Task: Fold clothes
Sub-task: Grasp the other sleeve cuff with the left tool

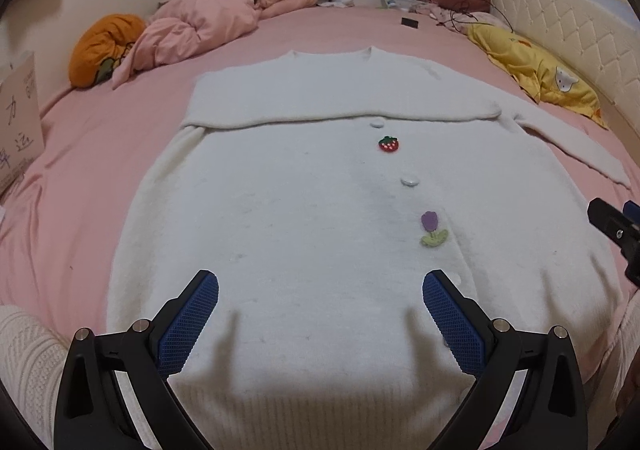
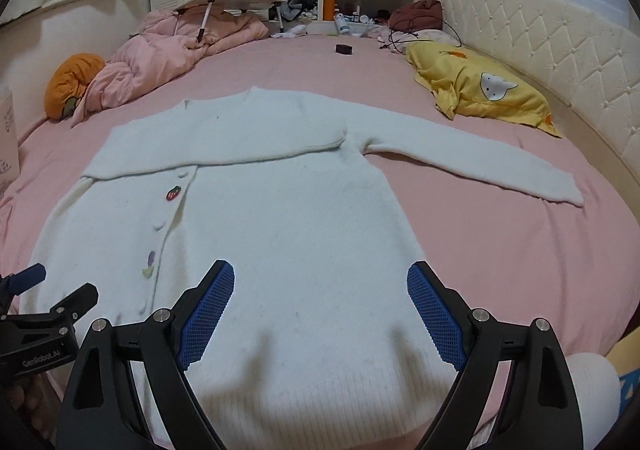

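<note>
Both grippers hang with jaws wide apart and empty over the hem of a fluffy white knit cardigan (image 2: 280, 217) spread flat on a pink-sheeted bed (image 2: 500, 250).

The hem's ribbed edge is cut off by the frame bottom and shadowed. The left gripper (image 1: 320, 314) and right gripper (image 2: 320, 310) both tilt downward, blue pads clear of the fabric. One sleeve lies folded across the chest, the other long white sleeve (image 2: 480, 161) stretches outward. Farther off sit a yellow pillow (image 2: 480, 93), a crumpled pink duvet (image 2: 160, 57), and shelves whose small clutter is unreadable.
</note>
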`<state>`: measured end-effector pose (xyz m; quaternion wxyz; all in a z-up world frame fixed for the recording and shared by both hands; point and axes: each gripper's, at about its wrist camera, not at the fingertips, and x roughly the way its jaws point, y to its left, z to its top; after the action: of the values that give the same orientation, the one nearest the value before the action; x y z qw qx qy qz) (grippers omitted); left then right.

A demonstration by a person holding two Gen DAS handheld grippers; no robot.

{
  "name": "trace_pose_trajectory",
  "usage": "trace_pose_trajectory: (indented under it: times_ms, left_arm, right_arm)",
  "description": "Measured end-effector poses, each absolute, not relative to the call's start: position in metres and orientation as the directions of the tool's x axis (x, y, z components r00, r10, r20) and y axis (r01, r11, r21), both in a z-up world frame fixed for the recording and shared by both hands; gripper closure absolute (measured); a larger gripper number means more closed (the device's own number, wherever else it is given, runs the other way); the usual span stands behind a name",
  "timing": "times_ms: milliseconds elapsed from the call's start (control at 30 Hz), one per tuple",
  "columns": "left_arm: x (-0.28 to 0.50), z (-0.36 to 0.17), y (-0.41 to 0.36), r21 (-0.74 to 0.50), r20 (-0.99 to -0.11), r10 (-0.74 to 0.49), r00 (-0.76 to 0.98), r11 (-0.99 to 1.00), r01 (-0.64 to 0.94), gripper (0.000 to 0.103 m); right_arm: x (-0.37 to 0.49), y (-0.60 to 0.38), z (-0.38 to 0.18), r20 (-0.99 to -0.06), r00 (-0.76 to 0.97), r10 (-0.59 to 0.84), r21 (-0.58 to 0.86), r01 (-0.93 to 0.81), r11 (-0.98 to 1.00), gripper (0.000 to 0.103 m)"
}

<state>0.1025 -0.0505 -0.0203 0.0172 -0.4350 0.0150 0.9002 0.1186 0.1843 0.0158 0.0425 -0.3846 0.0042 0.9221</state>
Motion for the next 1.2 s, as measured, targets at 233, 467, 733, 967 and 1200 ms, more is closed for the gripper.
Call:
trace_pose_trajectory:
  times_ms: [233, 467, 733, 967, 1200]
  left_arm:
    - [0.051, -0.011, -0.018, 0.016, -0.797, 0.063, -0.601, -0.992, -0.125, 0.0]
    - [-0.07, 0.011, 0.102, 0.219, -0.782, 0.054, -0.621, -0.909, -0.355, 0.0]
    - [-0.151, -0.043, 0.197, 0.217, -0.886, 0.044, -0.462, -0.84, -0.497, 0.0]
    - [-0.186, -0.053, 0.187, 0.128, -0.904, 0.097, -0.416, -0.868, -0.48, 0.0]
    - [-0.187, -0.044, 0.16, -0.029, -0.901, 0.219, -0.374, -0.892, -0.451, 0.058]
  right_arm:
    - [0.109, 0.209, 0.002, -0.741, -0.671, 0.028, 0.093, -0.144, -0.985, 0.014]
    - [0.102, 0.237, 0.003, -0.72, -0.693, -0.033, 0.226, -0.189, -0.955, 0.014]
    - [0.098, 0.255, 0.008, -0.686, -0.72, -0.107, 0.33, -0.176, -0.927, 0.014]
    - [0.092, 0.269, 0.0, -0.686, -0.707, -0.169, 0.422, -0.198, -0.885, 0.014]
    - [0.087, 0.271, -0.005, -0.696, -0.694, -0.183, 0.436, -0.206, -0.876, 0.014]
